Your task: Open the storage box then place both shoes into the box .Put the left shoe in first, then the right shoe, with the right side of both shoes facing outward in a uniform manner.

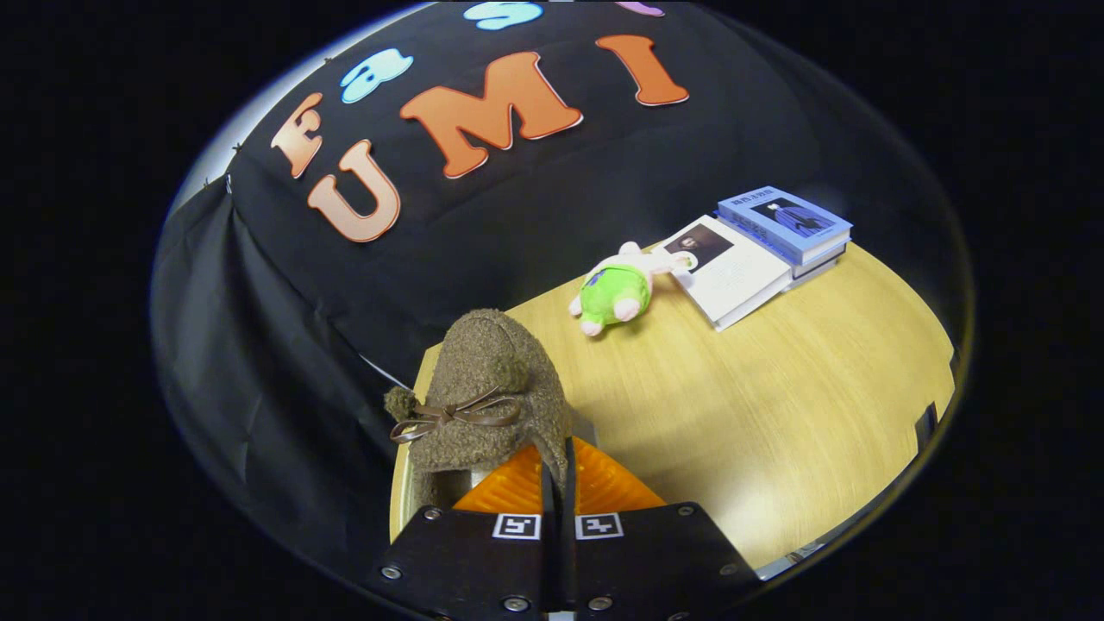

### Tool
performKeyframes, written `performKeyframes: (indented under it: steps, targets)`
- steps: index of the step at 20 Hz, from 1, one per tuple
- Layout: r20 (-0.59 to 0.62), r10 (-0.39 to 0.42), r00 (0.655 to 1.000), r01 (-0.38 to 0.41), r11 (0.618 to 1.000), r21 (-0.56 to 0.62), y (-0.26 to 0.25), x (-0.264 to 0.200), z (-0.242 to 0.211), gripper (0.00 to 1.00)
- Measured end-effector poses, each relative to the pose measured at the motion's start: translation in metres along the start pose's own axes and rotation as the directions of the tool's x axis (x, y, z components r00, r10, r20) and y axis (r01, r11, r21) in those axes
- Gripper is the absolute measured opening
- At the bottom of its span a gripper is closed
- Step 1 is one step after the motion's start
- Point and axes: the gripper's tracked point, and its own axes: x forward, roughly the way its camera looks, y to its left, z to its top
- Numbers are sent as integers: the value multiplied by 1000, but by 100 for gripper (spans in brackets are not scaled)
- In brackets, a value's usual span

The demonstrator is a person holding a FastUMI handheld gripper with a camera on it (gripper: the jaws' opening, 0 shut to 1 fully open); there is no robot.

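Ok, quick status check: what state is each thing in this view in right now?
gripper: shut on the shoe's rim.
brown fuzzy shoe: held between the fingers, lifted off the table, bow tied, toe pointing away.
plush toy: lying on the table beyond the fingers.
white book: closed, flat on the table, beside the toy.
blue book: closed, stacked on top of other books.
wooden table: bare where the shoe hangs.

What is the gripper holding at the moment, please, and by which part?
The gripper holds a fuzzy brown shoe with a bow, its fingers pinching the rim of the shoe's opening.
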Motion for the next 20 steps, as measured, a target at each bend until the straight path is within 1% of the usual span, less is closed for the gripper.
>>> performKeyframes:
  steps: [5,11,15,16,18,20]
  targets:
    - [-35,-44,998,41,997,-67,31,20,-30,0]
    - [-79,-154,985,144,983,-118,26,45,-64,0]
    - [-70,-196,978,184,971,-153,22,52,-68,1]
    - [-65,-209,976,197,968,-157,21,52,-68,2]
    - [-70,-215,974,202,967,-156,18,52,-69,3]
    - [-71,-195,978,184,973,-141,25,50,-68,9]
